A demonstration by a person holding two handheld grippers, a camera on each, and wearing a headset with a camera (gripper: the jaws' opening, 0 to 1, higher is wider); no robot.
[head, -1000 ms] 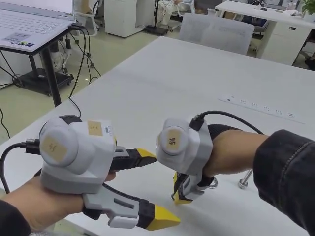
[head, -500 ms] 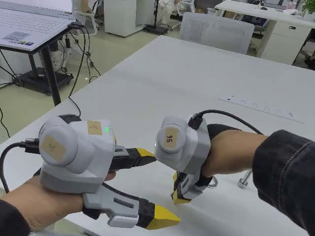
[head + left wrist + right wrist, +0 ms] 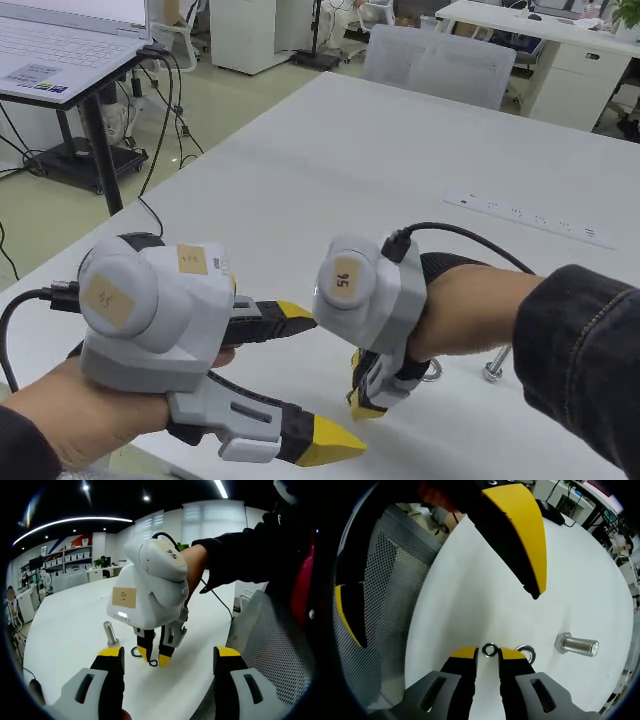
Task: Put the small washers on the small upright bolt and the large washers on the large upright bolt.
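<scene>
My right gripper (image 3: 365,400) points down at the white table (image 3: 330,170) near its front edge. Its narrow jaws are shut on a small washer (image 3: 490,649) that touches the table top (image 3: 153,663). A larger washer (image 3: 526,652) lies just beside the fingertips (image 3: 432,372). One silver bolt (image 3: 495,370) stands upright a little further right (image 3: 110,632) (image 3: 577,645). My left gripper (image 3: 315,380) hovers to the left, open and holding nothing, aimed at the right gripper (image 3: 152,657).
A white power strip (image 3: 525,215) lies across the far right of the table. A grey chair (image 3: 440,65) stands behind the table and a laptop (image 3: 60,50) sits on a stand at the far left. A mesh chair seat (image 3: 385,605) is below the front edge.
The right gripper has tilted and shifted very slightly over the washer. The left gripper holds its place.
</scene>
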